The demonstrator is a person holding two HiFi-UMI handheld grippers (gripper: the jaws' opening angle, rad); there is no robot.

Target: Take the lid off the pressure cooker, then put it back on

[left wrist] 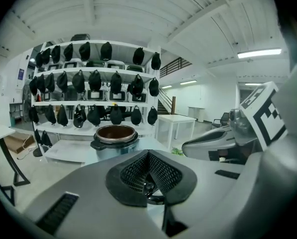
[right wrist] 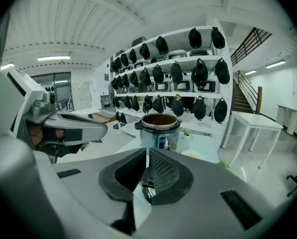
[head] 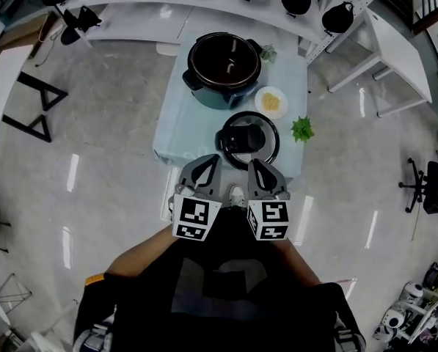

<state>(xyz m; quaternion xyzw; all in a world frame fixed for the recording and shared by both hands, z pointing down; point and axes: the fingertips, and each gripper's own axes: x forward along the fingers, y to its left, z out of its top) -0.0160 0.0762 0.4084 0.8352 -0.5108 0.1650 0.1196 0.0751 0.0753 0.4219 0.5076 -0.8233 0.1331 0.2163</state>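
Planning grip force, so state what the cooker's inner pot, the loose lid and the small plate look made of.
Inner pot: dark brown with glossy highlights, so probably coated metal.
Lid: the bright reflective rim suggests steel, and the matte black centre looks like plastic.
Small plate: plain glossy white, either ceramic or plastic; the look does not settle which.

Bright, even light; fisheye-warped edges; dark corners.
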